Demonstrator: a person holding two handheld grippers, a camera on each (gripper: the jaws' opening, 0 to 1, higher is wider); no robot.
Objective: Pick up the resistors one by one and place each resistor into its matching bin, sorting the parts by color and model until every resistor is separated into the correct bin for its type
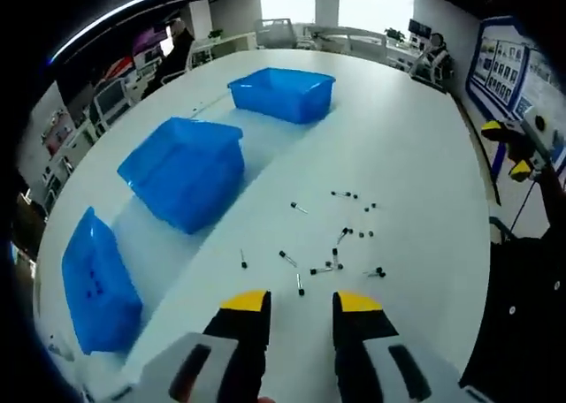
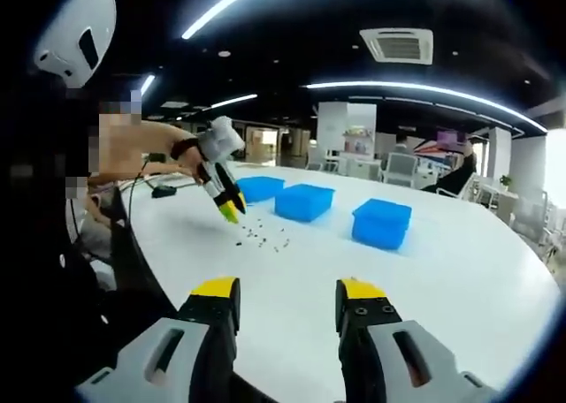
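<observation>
Several small dark resistors (image 1: 336,248) lie scattered on the white table (image 1: 407,155), just ahead of my left gripper (image 1: 302,304), which is open with nothing between its yellow-tipped jaws. Three blue bins stand in a row to the left: a far one (image 1: 283,92), a middle one (image 1: 186,169) and a near one (image 1: 97,284). In the right gripper view the left gripper (image 2: 232,210) hangs tip-down over the resistors (image 2: 261,235), with the bins (image 2: 303,201) behind. My right gripper (image 2: 288,290) is open and empty, well back from the parts; its yellow tips (image 1: 506,148) also show at the table's right edge.
A person's hand and arm (image 2: 150,151) hold the left gripper. A dark cable (image 2: 164,191) lies on the table near the person. Chairs and desks (image 1: 354,41) stand beyond the table's far edge, and someone sits there (image 1: 435,54). Bare table (image 2: 424,288) stretches ahead of the right gripper.
</observation>
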